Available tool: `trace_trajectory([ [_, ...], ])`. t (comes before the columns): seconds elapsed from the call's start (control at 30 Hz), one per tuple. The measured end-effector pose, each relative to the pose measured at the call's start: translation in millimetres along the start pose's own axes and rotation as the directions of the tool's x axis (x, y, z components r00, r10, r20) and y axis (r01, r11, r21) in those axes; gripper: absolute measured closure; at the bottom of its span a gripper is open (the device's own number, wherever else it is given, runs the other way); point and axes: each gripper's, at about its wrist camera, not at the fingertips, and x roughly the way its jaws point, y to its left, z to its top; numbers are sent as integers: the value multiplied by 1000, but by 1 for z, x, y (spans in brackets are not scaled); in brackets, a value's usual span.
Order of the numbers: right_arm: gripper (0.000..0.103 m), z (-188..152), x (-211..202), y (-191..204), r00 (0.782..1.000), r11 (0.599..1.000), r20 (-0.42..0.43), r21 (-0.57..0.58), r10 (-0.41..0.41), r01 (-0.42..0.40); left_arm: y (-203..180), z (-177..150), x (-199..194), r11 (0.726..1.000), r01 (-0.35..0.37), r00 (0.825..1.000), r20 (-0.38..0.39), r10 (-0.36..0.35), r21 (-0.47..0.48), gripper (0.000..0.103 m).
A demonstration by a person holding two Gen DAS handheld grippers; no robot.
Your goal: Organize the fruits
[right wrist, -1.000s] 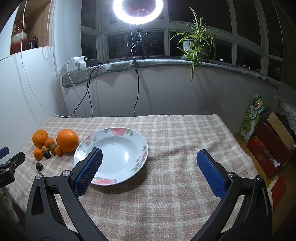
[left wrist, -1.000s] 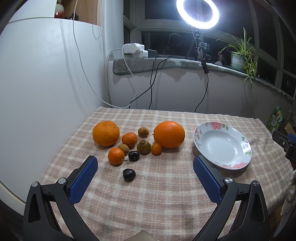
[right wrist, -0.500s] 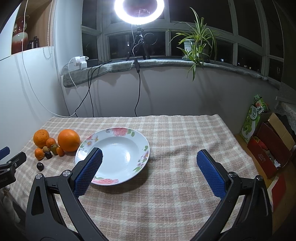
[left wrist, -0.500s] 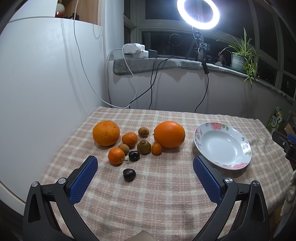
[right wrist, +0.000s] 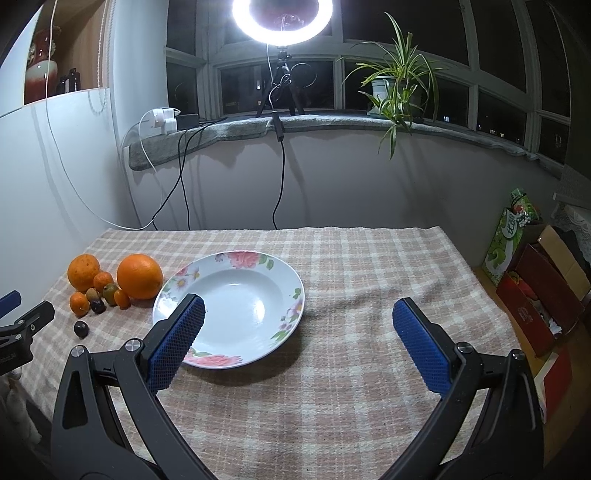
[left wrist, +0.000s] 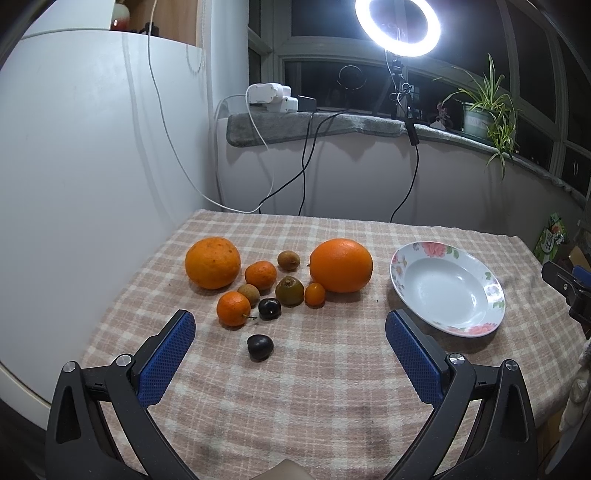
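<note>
Both the left gripper [left wrist: 290,332] and right gripper [right wrist: 297,317] gape wide, holding nothing; fruits [left wrist: 277,280] lie left of the plate [left wrist: 448,286].

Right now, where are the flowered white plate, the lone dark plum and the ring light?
flowered white plate [right wrist: 236,258]: right wrist view, far rim.
lone dark plum [left wrist: 260,346]: left wrist view, its middle.
ring light [left wrist: 397,27]: left wrist view, glowing ring's left.

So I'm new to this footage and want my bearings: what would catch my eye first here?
Probably the glowing ring light on the window ledge behind the table. Next, the cluster of fruit on the checked cloth, led by two big oranges, with one dark plum lying apart, nearer the camera. To the right of the fruit sits an empty floral plate, while the left gripper and right gripper both hover open.
</note>
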Motion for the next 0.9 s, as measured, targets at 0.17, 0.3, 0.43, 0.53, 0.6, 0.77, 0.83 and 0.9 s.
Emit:
trace_trajectory([
  [0.17,0,0,6,1,1000,1000,-14,-6,7,-7,3,-1,5,1000,-3,1000,-9,3,-4,1],
  [0.3,0,-1,11,5,1000,1000,-25,-17,14,-14,7,-2,10,1000,-3,1000,-19,3,-10,1],
  [0.43,0,0,16,11,999,999,-36,-30,26,-27,12,-3,15,1000,-5,1000,-29,4,-17,1],
  [0.53,0,2,21,19,998,998,-43,-50,41,-43,19,-4,19,1000,-5,999,-39,4,-27,1],
  [0.6,0,3,24,24,997,996,-51,-59,66,-69,25,-5,21,999,-8,999,-47,6,-40,1],
  [0.77,0,7,33,40,988,986,-70,-87,135,-141,41,-11,25,998,-23,998,-68,18,-66,1],
  [0.83,0,9,36,47,981,979,-79,-95,176,-183,48,-14,26,996,-33,997,-77,27,-78,1],
  [0.9,0,12,41,56,971,968,-96,-101,221,-230,56,-16,30,995,-42,995,-91,34,-89,1],
])
